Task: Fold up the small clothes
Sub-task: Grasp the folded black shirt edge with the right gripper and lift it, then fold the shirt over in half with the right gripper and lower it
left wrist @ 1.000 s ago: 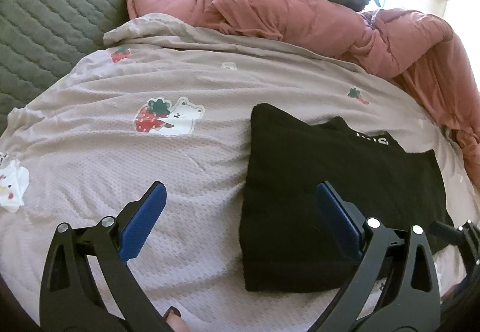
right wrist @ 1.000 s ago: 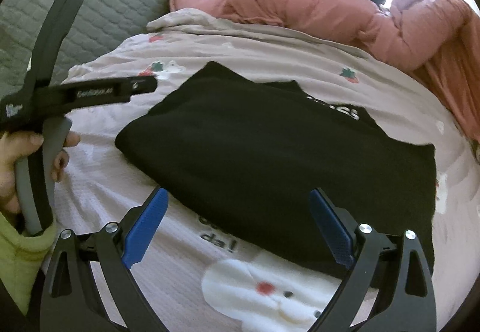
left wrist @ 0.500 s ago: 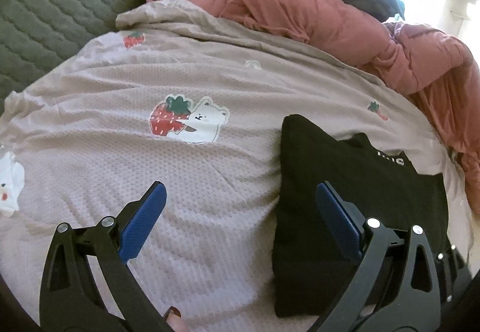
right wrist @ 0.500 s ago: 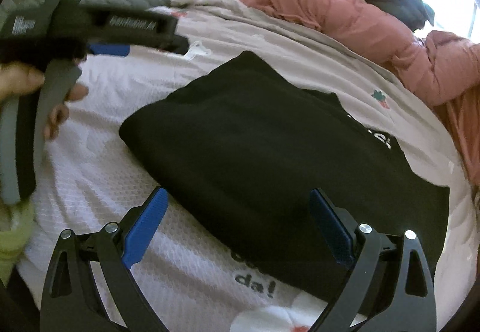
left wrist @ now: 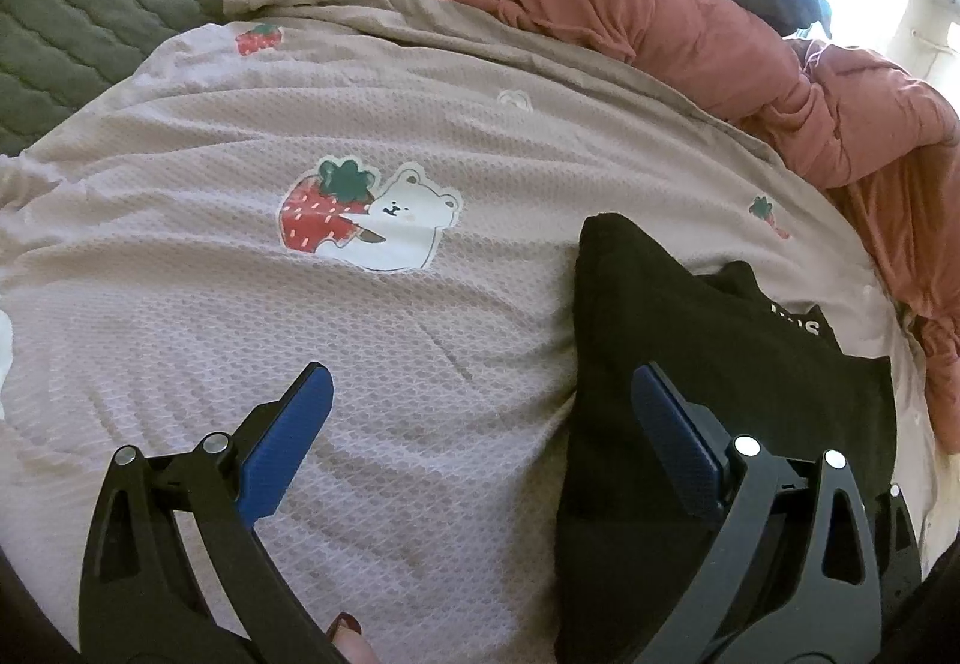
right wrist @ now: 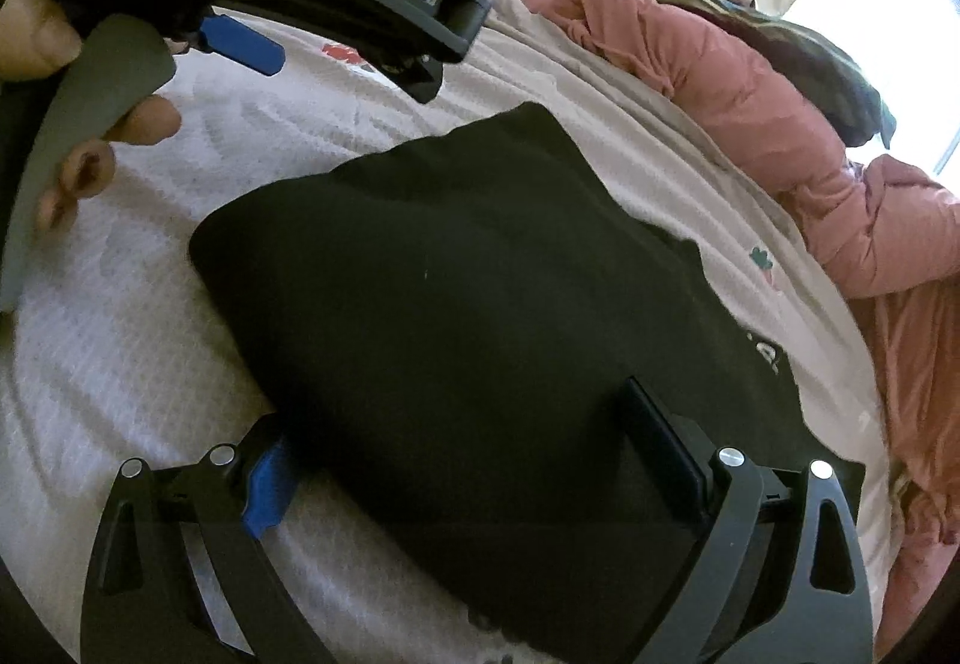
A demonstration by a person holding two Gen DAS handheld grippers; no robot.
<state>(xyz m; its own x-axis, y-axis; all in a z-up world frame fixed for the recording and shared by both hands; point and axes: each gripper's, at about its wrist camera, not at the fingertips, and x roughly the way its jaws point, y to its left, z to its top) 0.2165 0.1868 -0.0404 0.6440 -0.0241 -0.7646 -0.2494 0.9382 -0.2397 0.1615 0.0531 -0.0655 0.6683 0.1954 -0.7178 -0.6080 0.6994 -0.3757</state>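
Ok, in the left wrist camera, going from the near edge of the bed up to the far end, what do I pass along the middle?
left gripper with its jaws open, then the strawberry bear print on the bedsheet, then the small bear face print, then the pink duvet bunched at the far end.

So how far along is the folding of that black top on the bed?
Mostly done, it seems: the black top already lies as a compact folded rectangle on the strawberry-print bedspread. In hand: the right tongs are open, with one finger under its near edge and one on top, so perhaps one more fold or a lift. The left tongs are open beside it, holding nothing. I see no other clothes waiting.
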